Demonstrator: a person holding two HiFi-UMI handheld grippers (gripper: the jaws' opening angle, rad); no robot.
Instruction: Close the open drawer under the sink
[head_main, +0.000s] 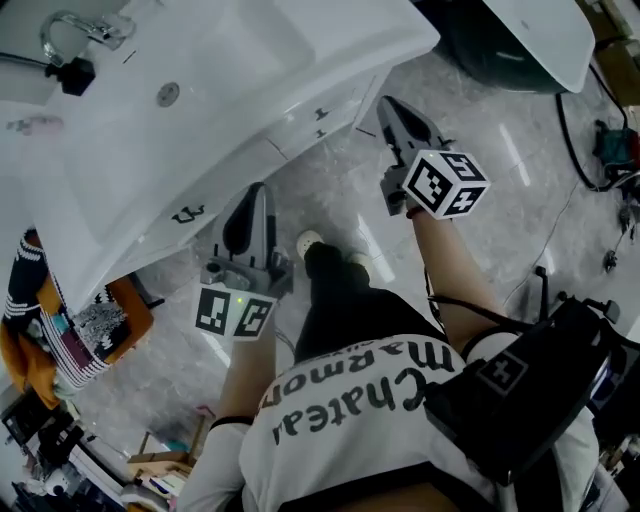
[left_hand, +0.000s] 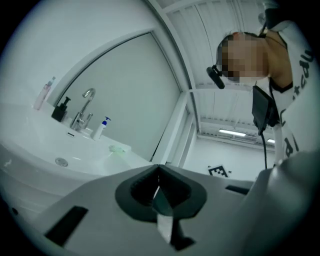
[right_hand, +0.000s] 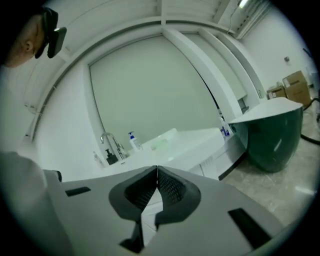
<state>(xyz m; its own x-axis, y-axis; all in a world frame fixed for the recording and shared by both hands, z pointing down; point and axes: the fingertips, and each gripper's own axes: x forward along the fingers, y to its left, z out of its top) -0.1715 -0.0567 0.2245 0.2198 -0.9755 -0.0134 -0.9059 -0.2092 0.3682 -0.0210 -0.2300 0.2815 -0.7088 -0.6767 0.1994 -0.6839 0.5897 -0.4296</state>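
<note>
Drawer fronts (head_main: 222, 190) under the sink (head_main: 205, 60) appeared flush with the cabinet, none standing out, so the closing looked done. Just in front of the sink, the left gripper (head_main: 259, 190) was clenched on nothing, and off the sink's right corner the right gripper (head_main: 389, 104) was likewise pinched empty, probably because nothing was left to push.
</note>
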